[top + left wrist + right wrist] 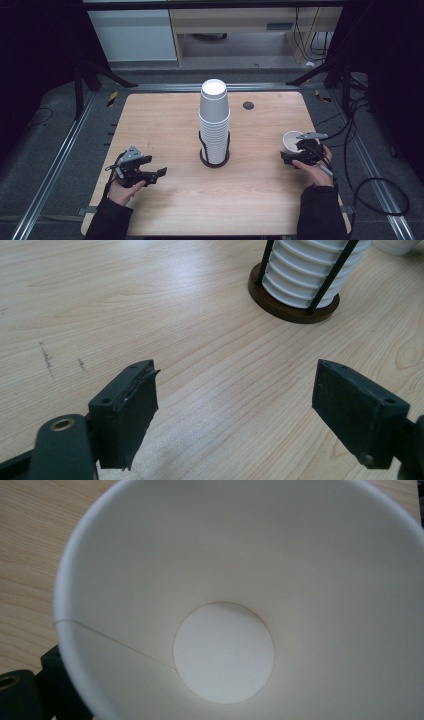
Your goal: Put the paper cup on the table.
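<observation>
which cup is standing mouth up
The single cup at the right gripper; those in the stack in the holder sit upside down.

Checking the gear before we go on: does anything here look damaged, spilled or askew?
One thing: in the left gripper view the left gripper has a ragged, peeling pad edge on one jaw, while the other looks clean. The cup stack stands upright in its holder, and the single cup is clean and empty.
</observation>
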A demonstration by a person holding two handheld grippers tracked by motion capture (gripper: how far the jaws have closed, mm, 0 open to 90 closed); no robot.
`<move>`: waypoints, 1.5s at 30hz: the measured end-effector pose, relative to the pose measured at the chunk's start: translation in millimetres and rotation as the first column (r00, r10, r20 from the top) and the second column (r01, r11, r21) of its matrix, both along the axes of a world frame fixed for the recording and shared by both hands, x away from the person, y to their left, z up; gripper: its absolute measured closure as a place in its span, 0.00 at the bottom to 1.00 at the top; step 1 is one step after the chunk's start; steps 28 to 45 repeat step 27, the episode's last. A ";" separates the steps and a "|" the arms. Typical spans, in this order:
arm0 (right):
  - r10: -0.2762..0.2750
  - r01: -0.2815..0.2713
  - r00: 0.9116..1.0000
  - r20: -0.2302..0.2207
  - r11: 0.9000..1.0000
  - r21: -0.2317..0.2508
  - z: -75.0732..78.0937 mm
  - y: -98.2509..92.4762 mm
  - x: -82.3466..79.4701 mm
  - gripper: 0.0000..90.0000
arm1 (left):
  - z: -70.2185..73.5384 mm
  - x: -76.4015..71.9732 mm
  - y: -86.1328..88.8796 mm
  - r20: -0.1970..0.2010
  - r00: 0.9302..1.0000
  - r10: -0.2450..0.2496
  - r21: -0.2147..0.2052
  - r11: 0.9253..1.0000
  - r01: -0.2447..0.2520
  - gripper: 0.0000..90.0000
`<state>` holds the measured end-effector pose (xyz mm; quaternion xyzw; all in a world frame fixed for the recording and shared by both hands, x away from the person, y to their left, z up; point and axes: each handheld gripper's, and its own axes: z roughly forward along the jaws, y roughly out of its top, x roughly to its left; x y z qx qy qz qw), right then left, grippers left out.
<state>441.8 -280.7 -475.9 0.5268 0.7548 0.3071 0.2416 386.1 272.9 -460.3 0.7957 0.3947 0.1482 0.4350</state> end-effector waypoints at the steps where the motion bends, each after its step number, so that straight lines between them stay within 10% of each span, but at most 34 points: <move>1: 0.002 -0.002 1.000 -0.006 1.000 0.005 0.2 -0.2 -0.8 0.04 | -0.4 0.4 0.0 -0.001 1.000 0.001 -0.001 1.000 -0.001 0.20; 25: -0.004 0.003 0.998 -0.059 1.000 -0.027 -9.9 -3.0 -44.9 0.01 | -6.5 4.8 12.1 -0.025 0.998 0.050 0.035 0.998 -0.049 0.18; 45: -0.006 0.005 0.998 -0.061 1.000 -0.027 -10.5 -3.7 -46.5 0.01 | -7.0 5.0 12.4 -0.025 0.998 0.053 0.043 0.998 -0.052 0.18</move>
